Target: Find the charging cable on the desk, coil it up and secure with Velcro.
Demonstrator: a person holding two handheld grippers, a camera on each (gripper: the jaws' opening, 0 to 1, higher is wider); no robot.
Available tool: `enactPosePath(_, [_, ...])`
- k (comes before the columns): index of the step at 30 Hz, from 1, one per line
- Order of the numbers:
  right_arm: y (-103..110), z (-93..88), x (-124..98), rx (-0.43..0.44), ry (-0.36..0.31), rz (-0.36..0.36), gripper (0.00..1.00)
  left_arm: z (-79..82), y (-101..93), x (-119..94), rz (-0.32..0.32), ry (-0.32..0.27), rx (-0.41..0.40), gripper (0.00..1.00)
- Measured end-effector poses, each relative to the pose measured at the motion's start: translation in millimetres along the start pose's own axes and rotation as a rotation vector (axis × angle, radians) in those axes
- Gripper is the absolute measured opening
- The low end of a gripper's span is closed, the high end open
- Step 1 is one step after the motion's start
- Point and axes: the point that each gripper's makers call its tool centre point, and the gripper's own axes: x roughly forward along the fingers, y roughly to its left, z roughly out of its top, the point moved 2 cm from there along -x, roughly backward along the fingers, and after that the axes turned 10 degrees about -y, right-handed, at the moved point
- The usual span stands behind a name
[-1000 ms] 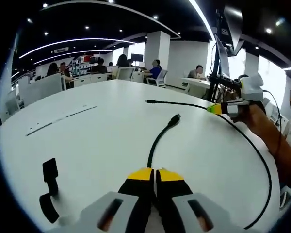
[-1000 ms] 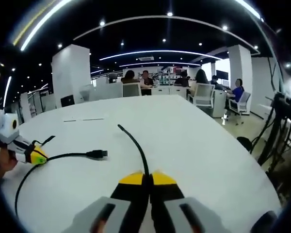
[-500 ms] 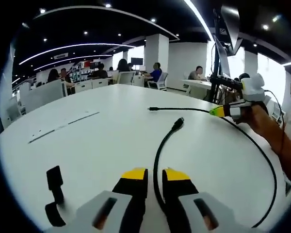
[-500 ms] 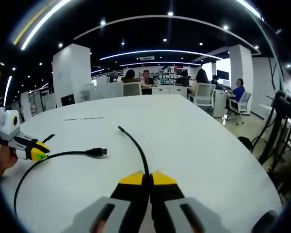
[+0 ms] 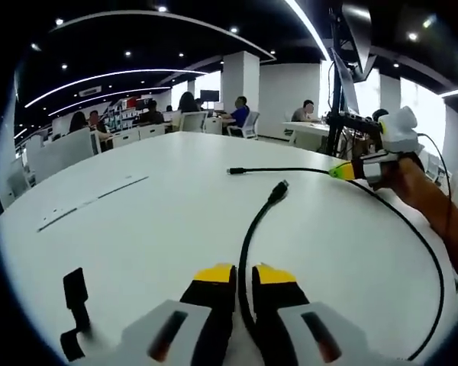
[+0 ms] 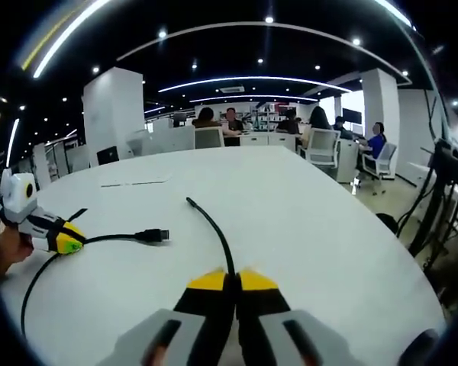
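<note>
Our left claw point(image 5: 243, 276) stands narrowly parted around the charging cable point(image 5: 248, 232), not pinching it; it could slide free. Our right claw point(image 6: 231, 280) clamps the other end. The loop trails over the white worktop point(image 5: 160, 221), Velcro strap point(image 5: 75, 290) aside; tugging may flick the plug point(image 5: 279, 190).

The right gripper point(image 6: 224, 280) is clamped on the black charging cable point(image 6: 214, 230), whose free end lies toward the desk point(image 6: 305, 213) centre. The left gripper point(image 6: 61, 238) (near the left edge) meets the cable's other run.
</note>
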Motion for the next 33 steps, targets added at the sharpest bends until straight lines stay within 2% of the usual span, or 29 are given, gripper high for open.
enactPosePath(7, [2,-0.3,1,0.000,0.003,0.007,0.05,1.1,-1.8,3,-0.009,0.015,0.020,0.05])
enactPosePath(17, [5,2.8,-1,0.001,-0.008,0.018,0.05,4.0,1.5,3,0.020,0.011,0.009,0.03])
enactPosePath(22, [9,4.5,-1,0.003,-0.012,0.025,0.05,17.5,12.9,3,0.027,-0.019,0.005,0.03])
enactPosePath(29, [22,12.5,-1,0.002,-0.027,0.051,0.05,19.1,8.4,-13,0.023,-0.028,-0.014,0.03])
enactPosePath(33, [37,18.1,-2,0.002,-0.038,0.080,0.05,21.6,8.7,-26,0.029,-0.041,-0.024,0.03])
